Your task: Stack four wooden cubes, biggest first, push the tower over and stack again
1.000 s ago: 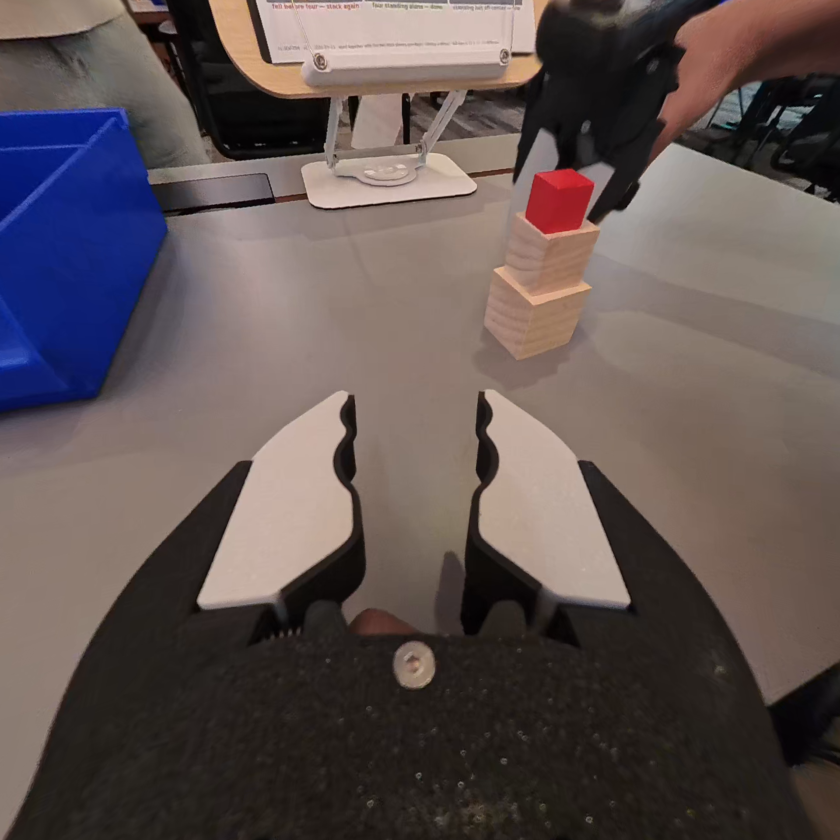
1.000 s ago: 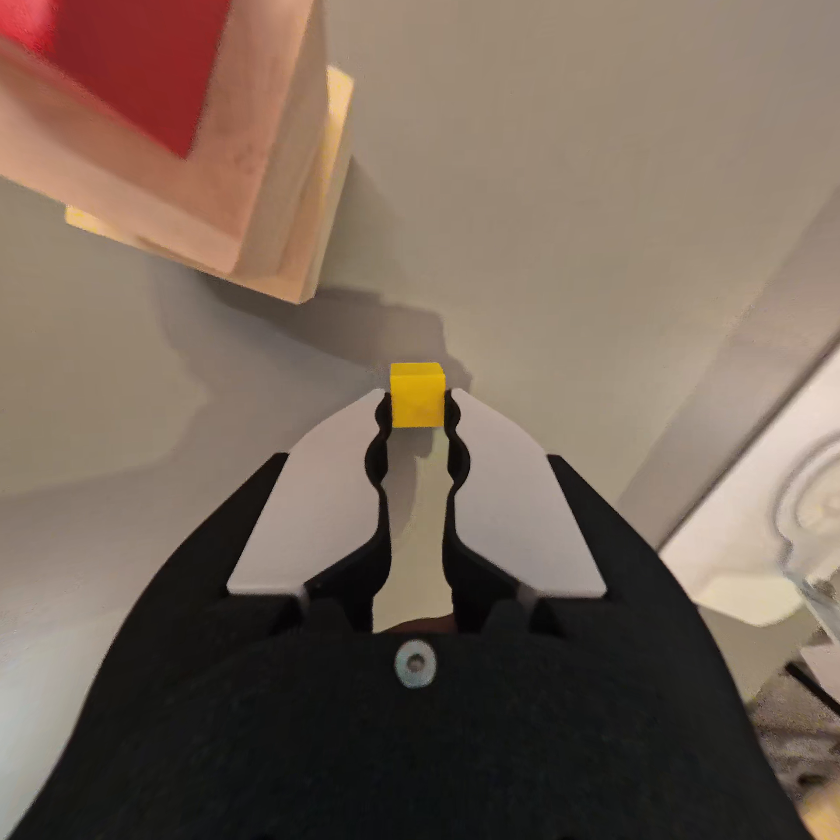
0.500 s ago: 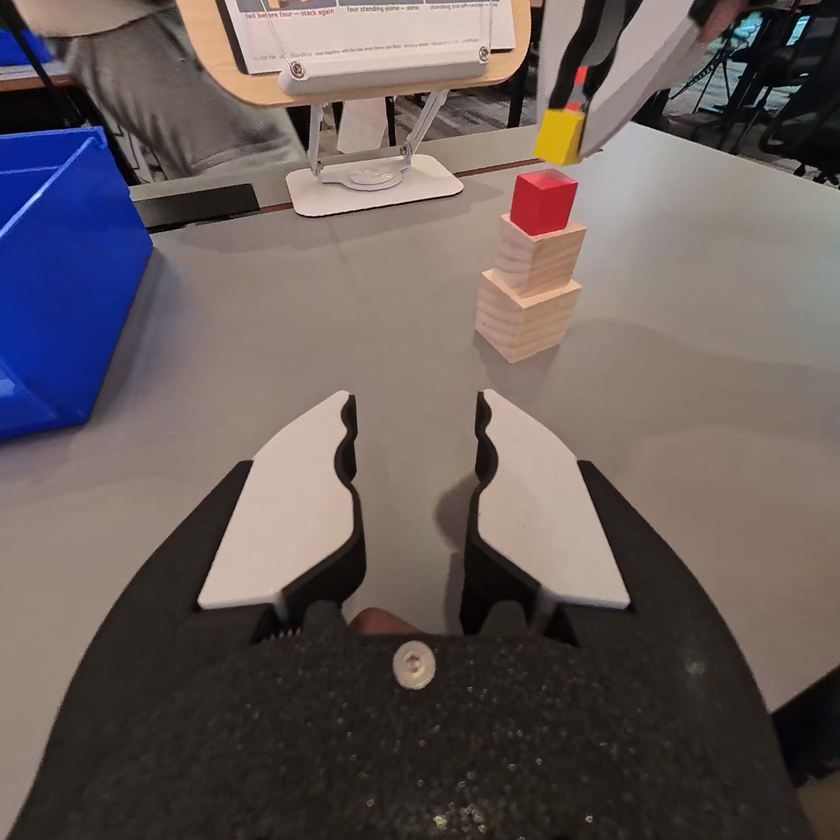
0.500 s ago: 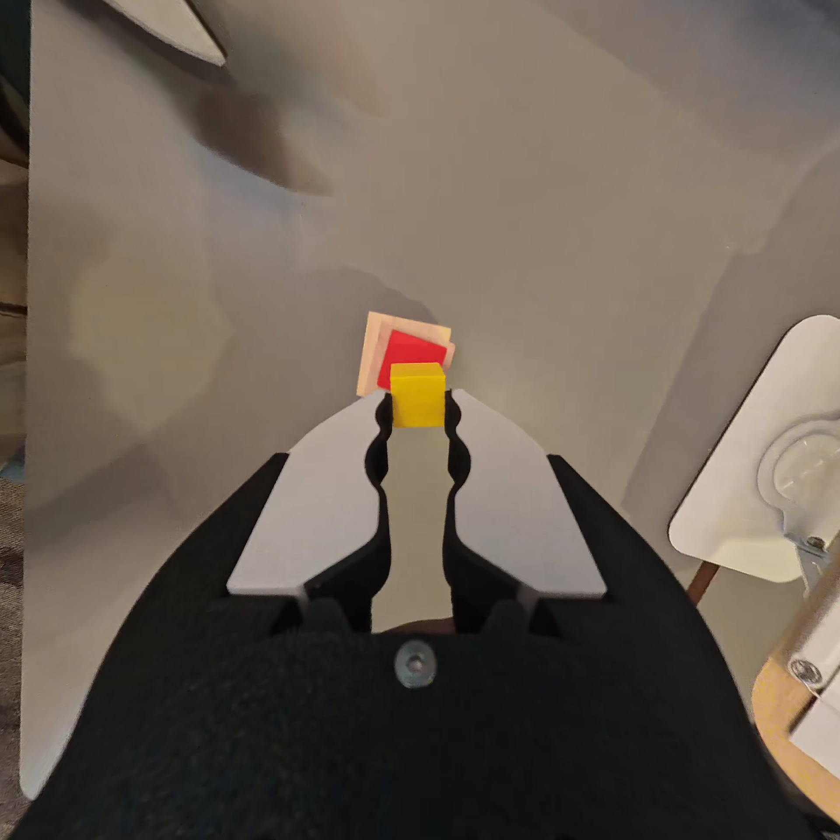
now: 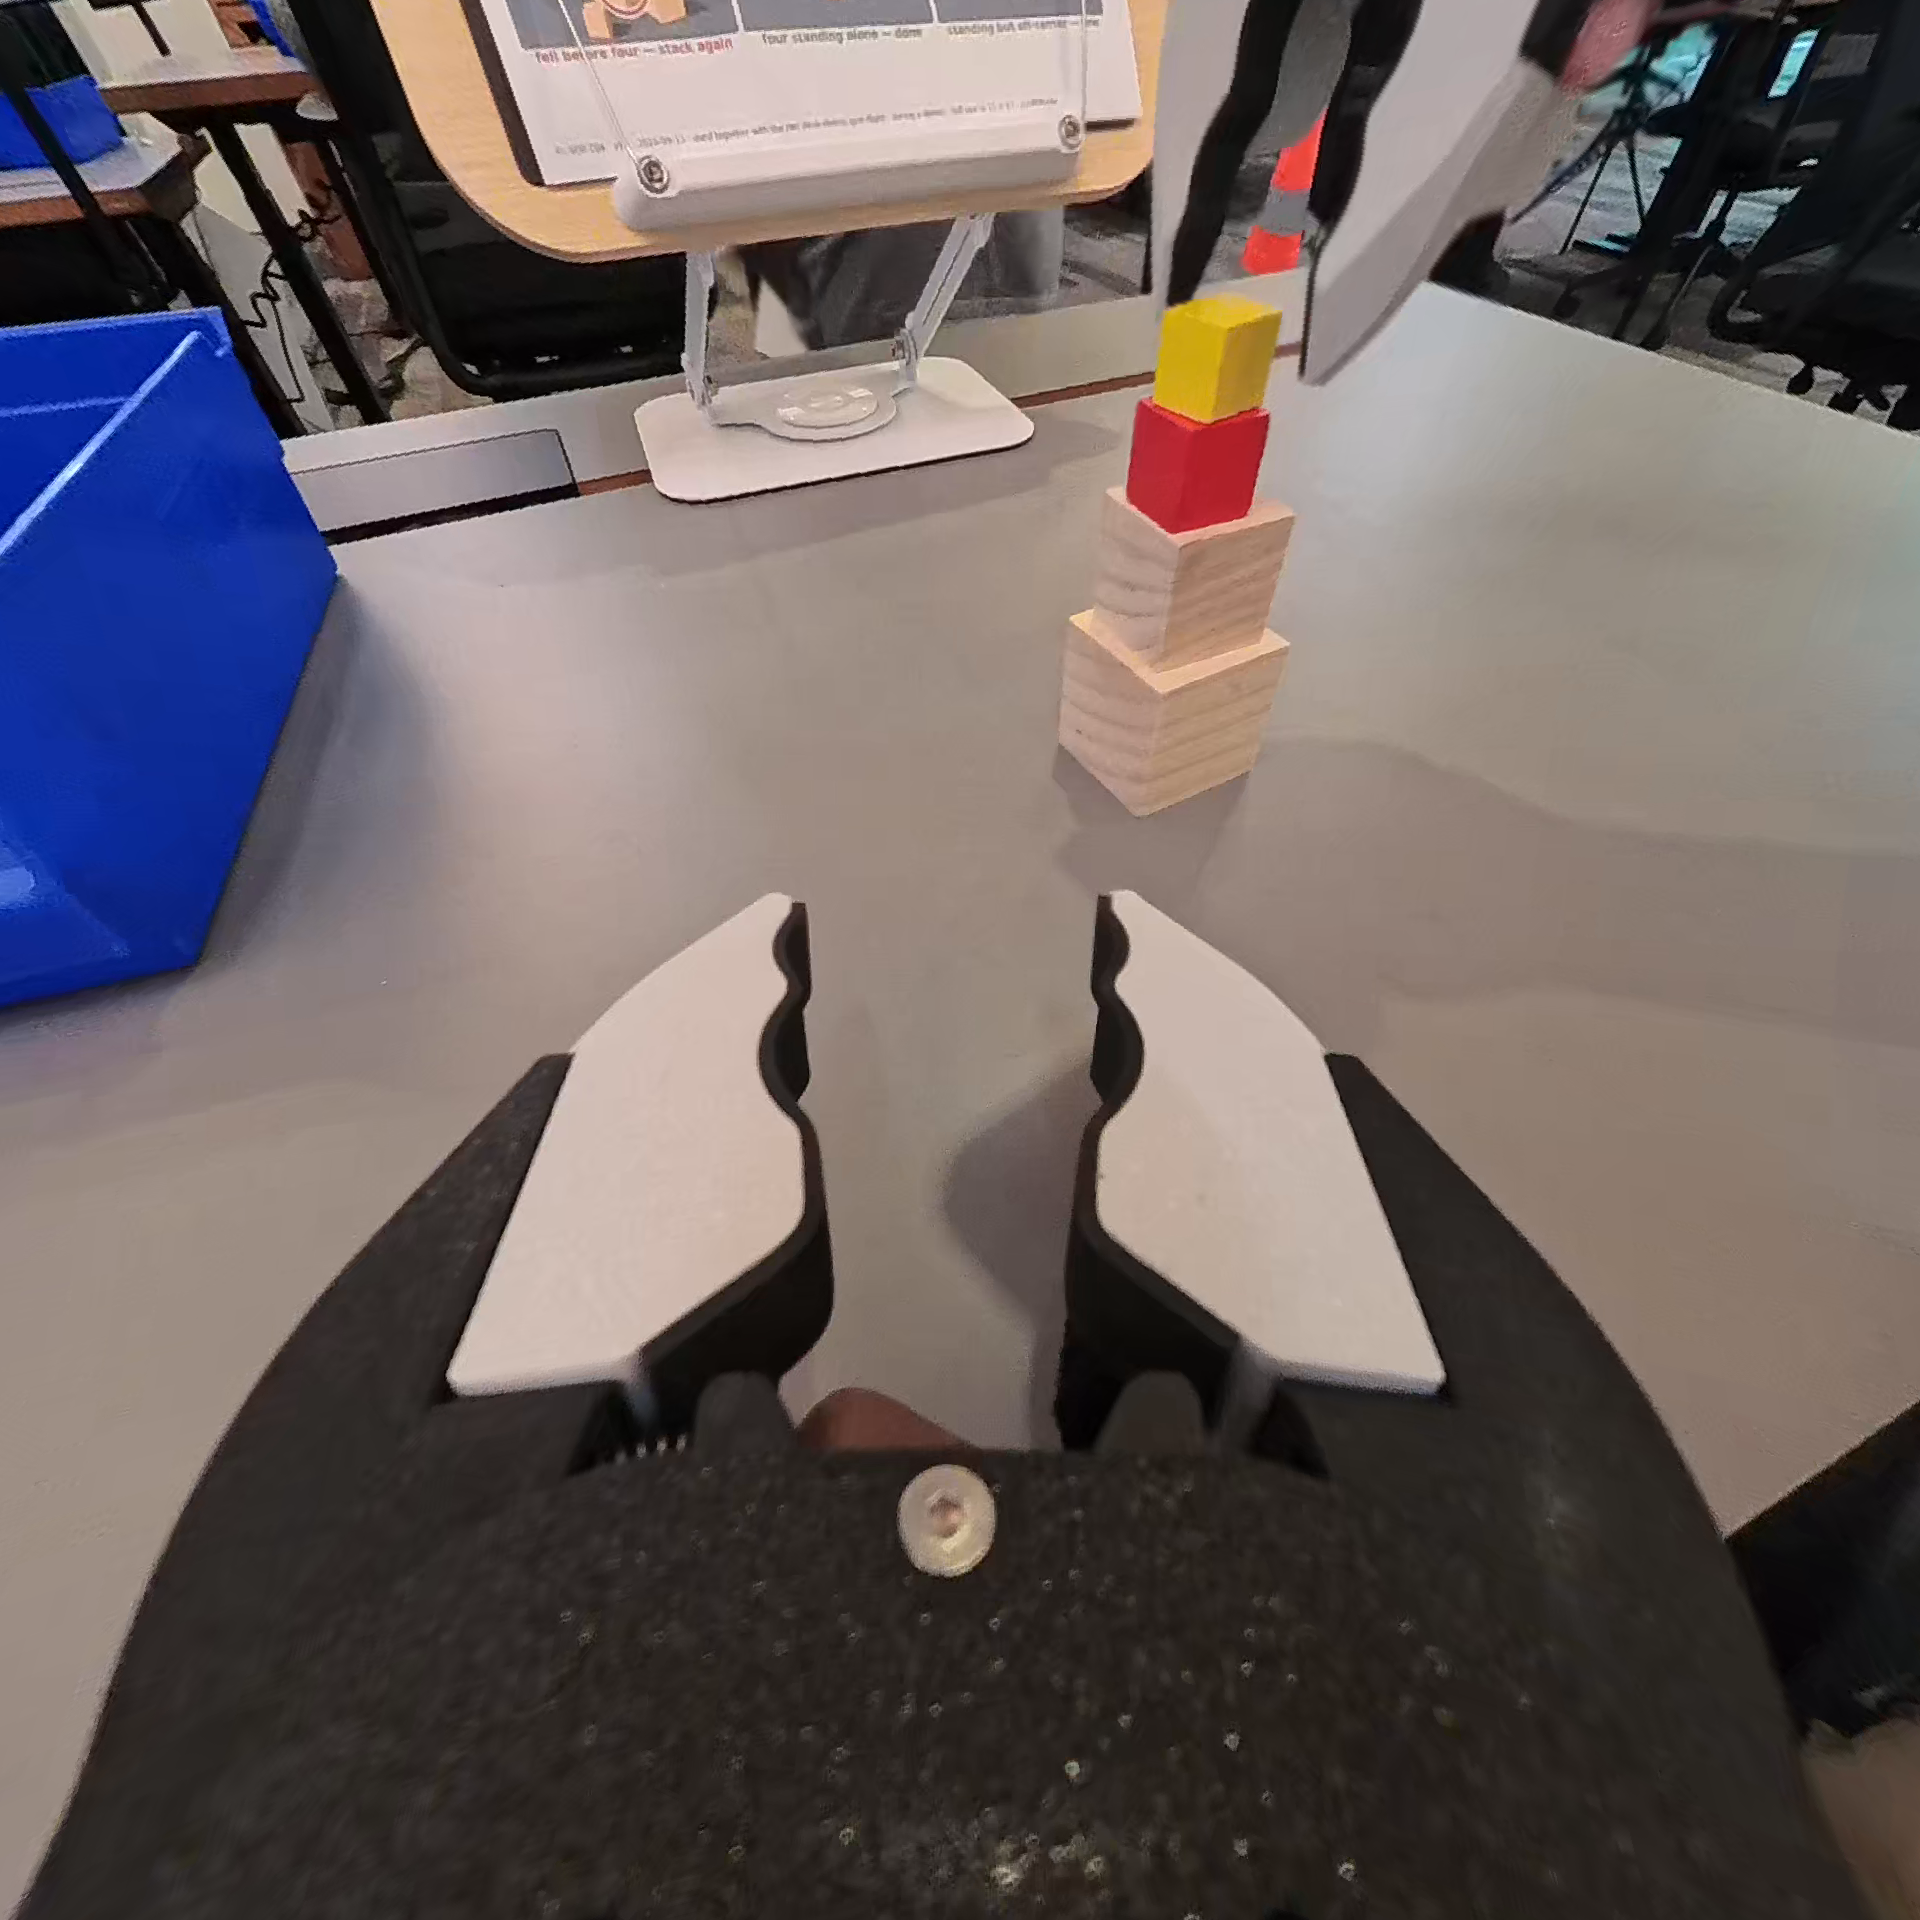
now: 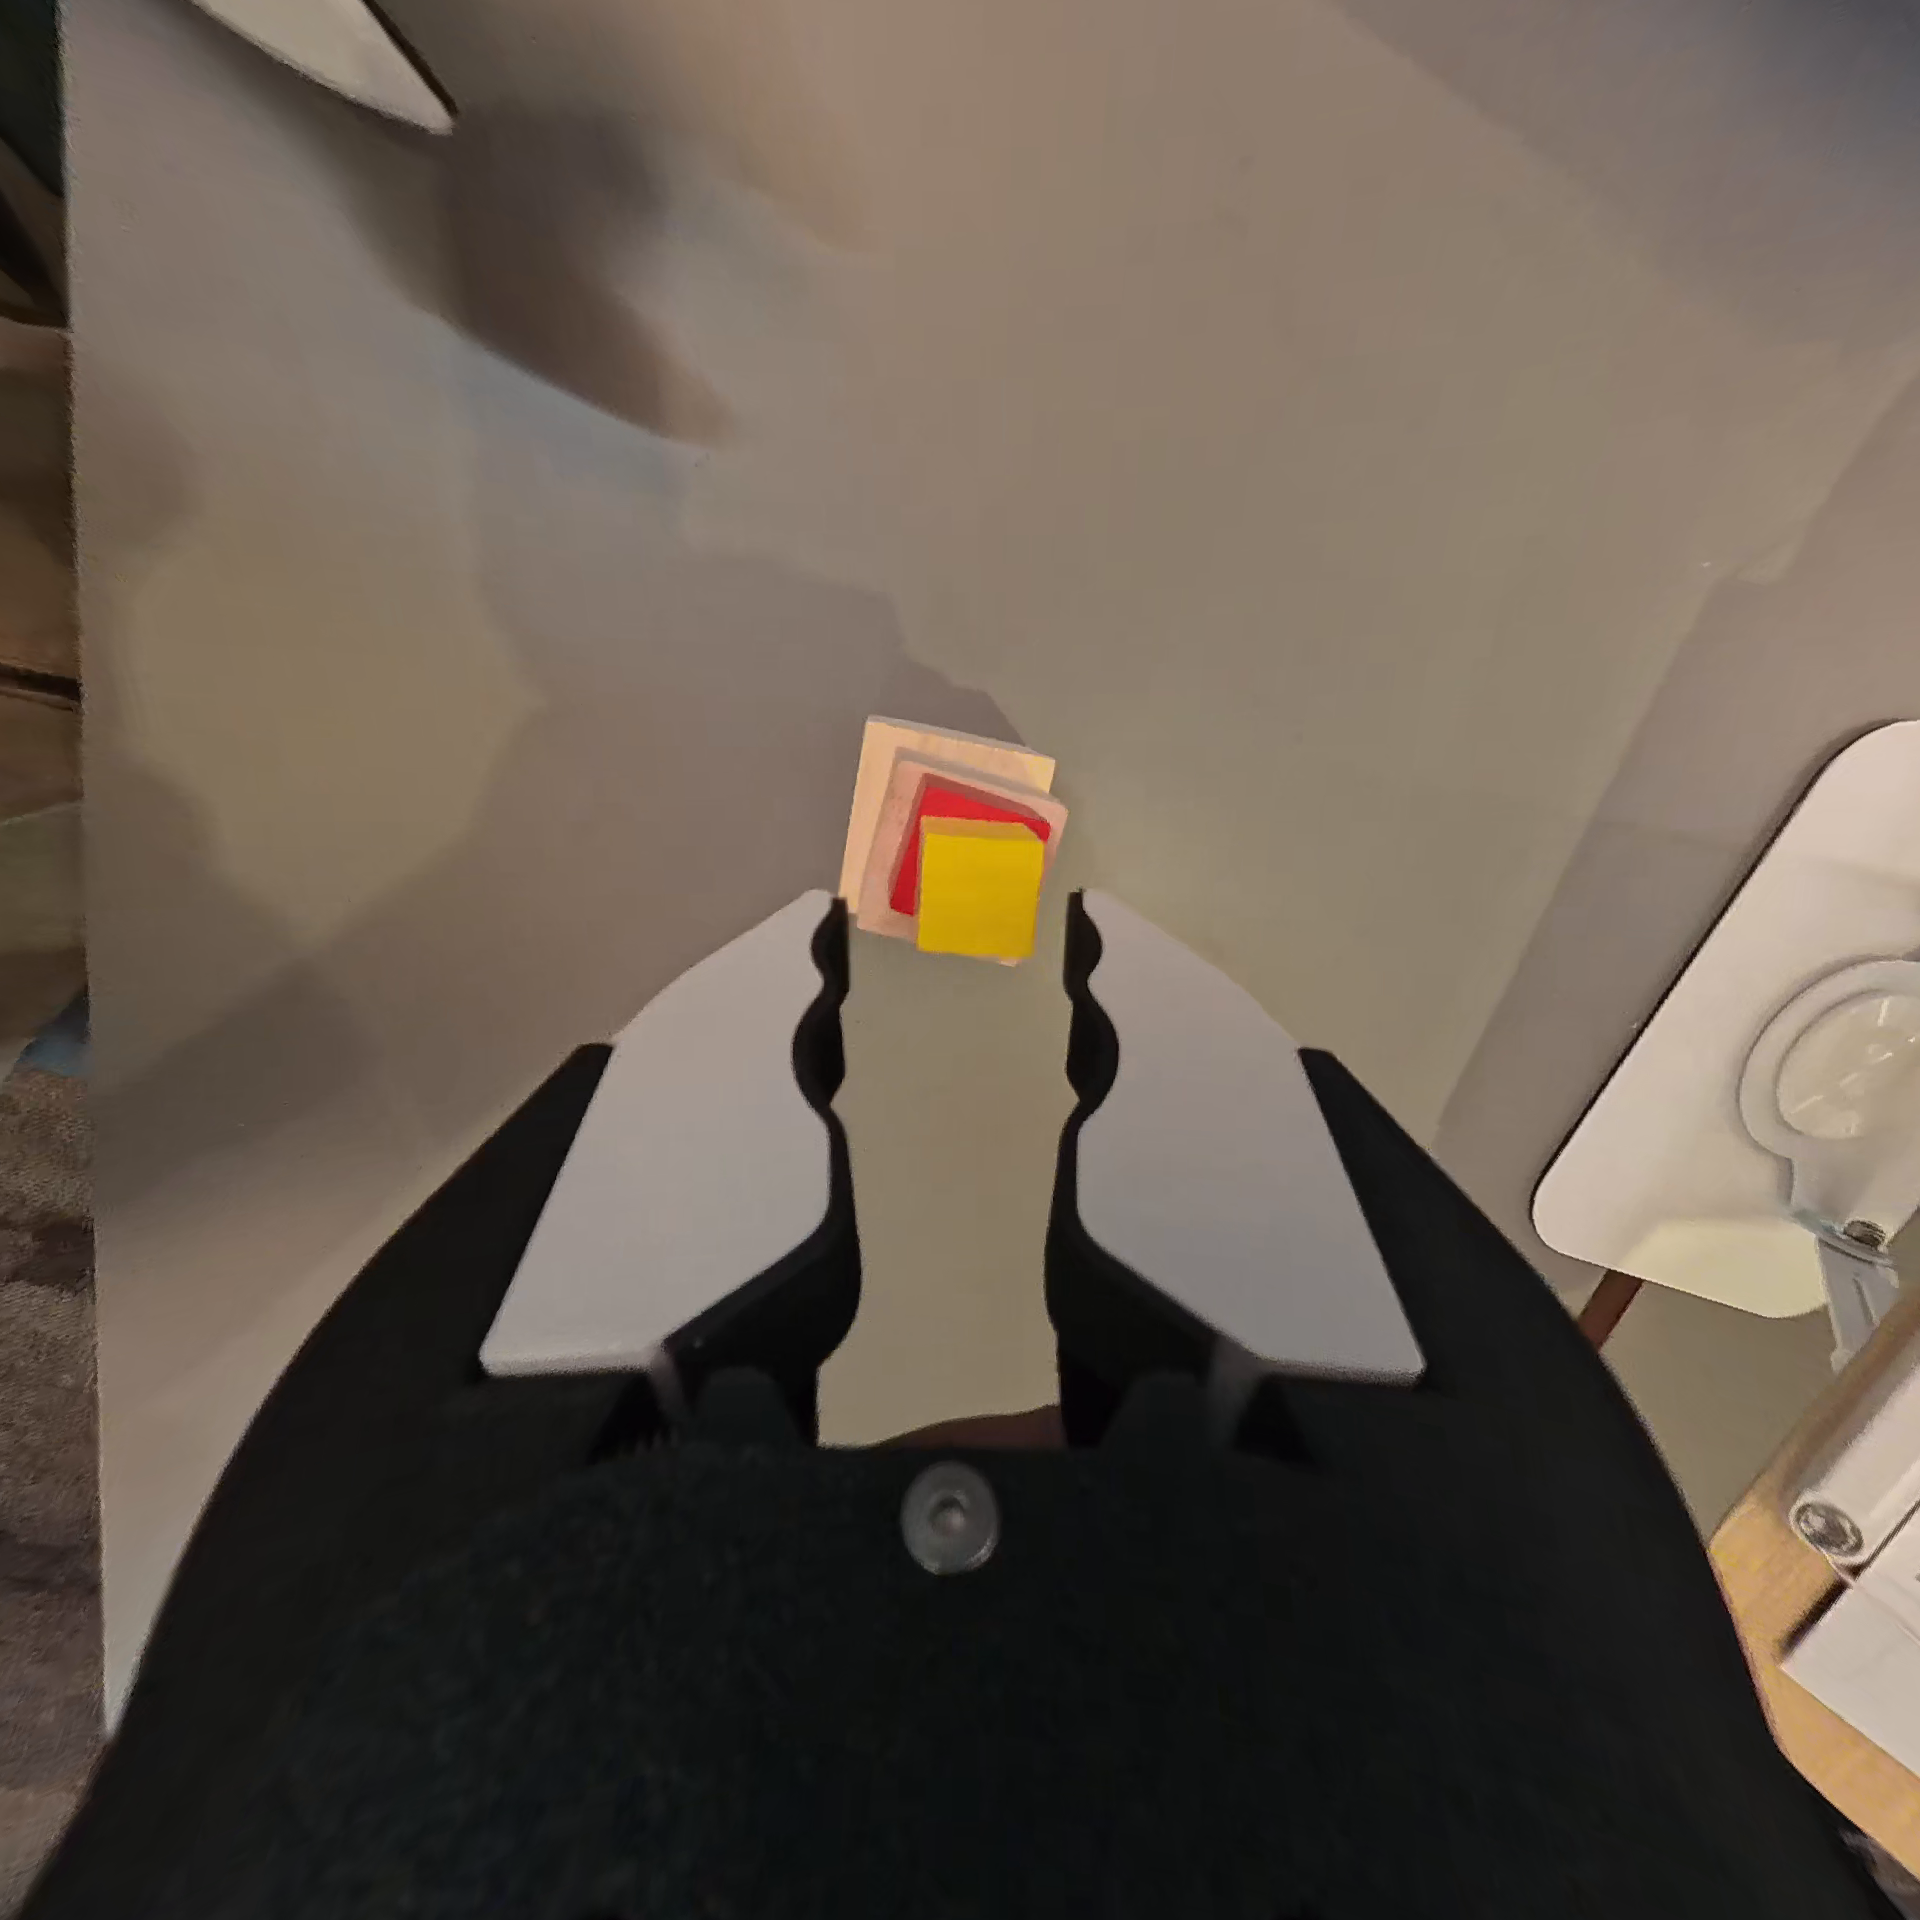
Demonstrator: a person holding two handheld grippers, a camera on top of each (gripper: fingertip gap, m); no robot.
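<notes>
A four-cube tower stands on the grey table [image 5: 1558, 935]: a large plain wooden cube [image 5: 1169, 717] at the bottom, a smaller plain cube [image 5: 1195, 582], a red cube [image 5: 1195, 462] and a small yellow cube [image 5: 1216, 358] on top. My right gripper [image 6: 948, 909] is open and empty, straight above the tower, looking down on the yellow cube [image 6: 979, 896]. It also shows in the left wrist view [image 5: 1236, 332], its fingers either side of the yellow cube. My left gripper [image 5: 945, 914] is open and empty, low over the table in front of the tower.
A blue bin [image 5: 135, 665] stands at the left. A white stand [image 5: 831, 416] holding a wooden board with a printed sheet [image 5: 821, 94] is behind the tower; its base shows in the right wrist view [image 6: 1766, 1091]. The table's edge runs at the right front.
My right gripper lowered the yellow cube onto the red cube and opened, letting it go. The left gripper stayed open, shifting only slightly.
</notes>
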